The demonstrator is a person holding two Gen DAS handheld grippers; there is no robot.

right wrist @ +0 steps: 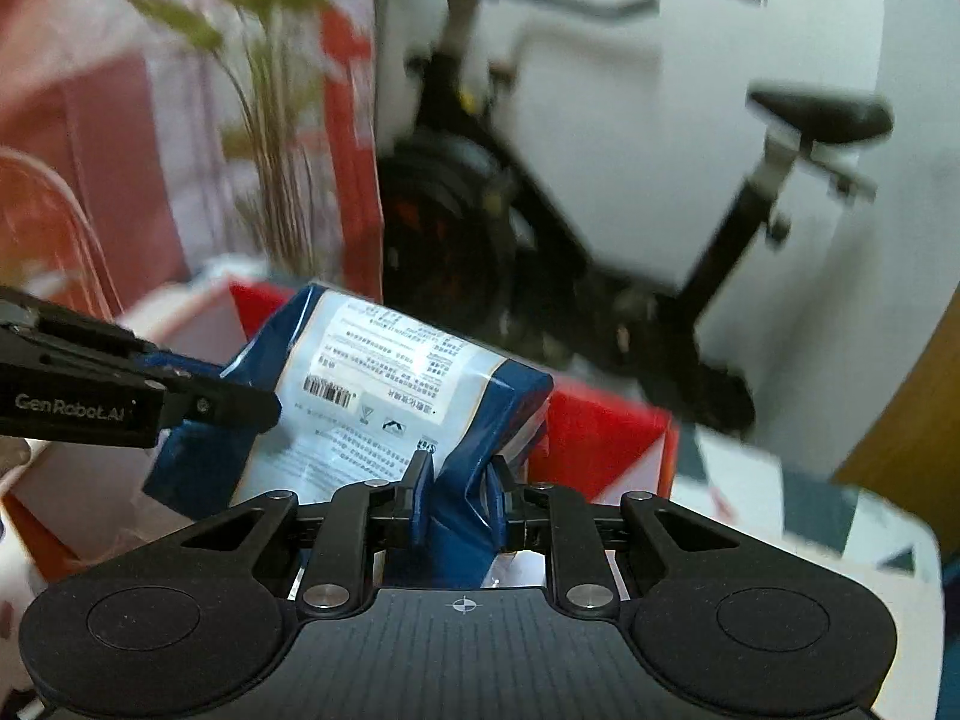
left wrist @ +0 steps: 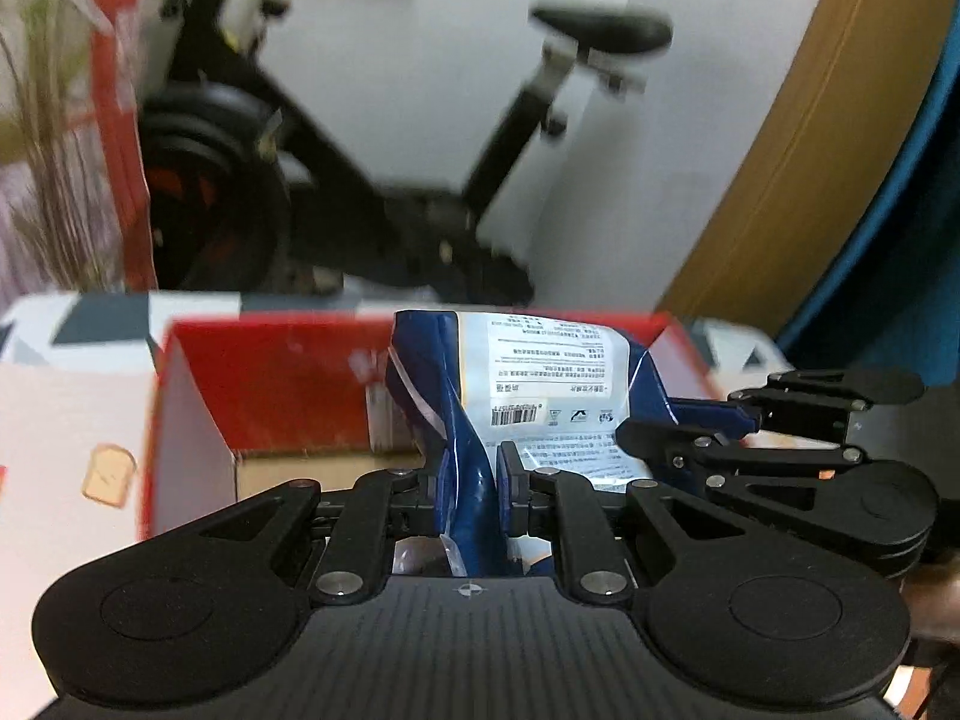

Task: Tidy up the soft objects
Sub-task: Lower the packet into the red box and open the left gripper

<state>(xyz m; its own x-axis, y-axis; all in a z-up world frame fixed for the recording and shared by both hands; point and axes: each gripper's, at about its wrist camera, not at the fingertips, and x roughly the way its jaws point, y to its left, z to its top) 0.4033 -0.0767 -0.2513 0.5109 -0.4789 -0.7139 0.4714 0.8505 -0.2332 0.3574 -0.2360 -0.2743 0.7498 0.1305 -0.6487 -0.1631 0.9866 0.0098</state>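
Note:
A soft blue and white snack bag (left wrist: 540,384) with printed text and a barcode hangs in the air over an open red cardboard box (left wrist: 282,384). My left gripper (left wrist: 471,480) is shut on the bag's left edge. My right gripper (right wrist: 459,480) is shut on the bag's (right wrist: 372,396) right edge. In the left wrist view the right gripper (left wrist: 744,414) comes in from the right and pinches the bag. In the right wrist view the left gripper (right wrist: 210,390) comes in from the left. The red box (right wrist: 600,438) shows behind the bag.
A black exercise bike (left wrist: 336,180) stands behind the box against a white wall. A plant (right wrist: 270,120) and a red and white bag (left wrist: 120,120) stand at the left. A grey and white patterned surface (right wrist: 840,516) carries the box. A wooden panel (left wrist: 780,180) rises at the right.

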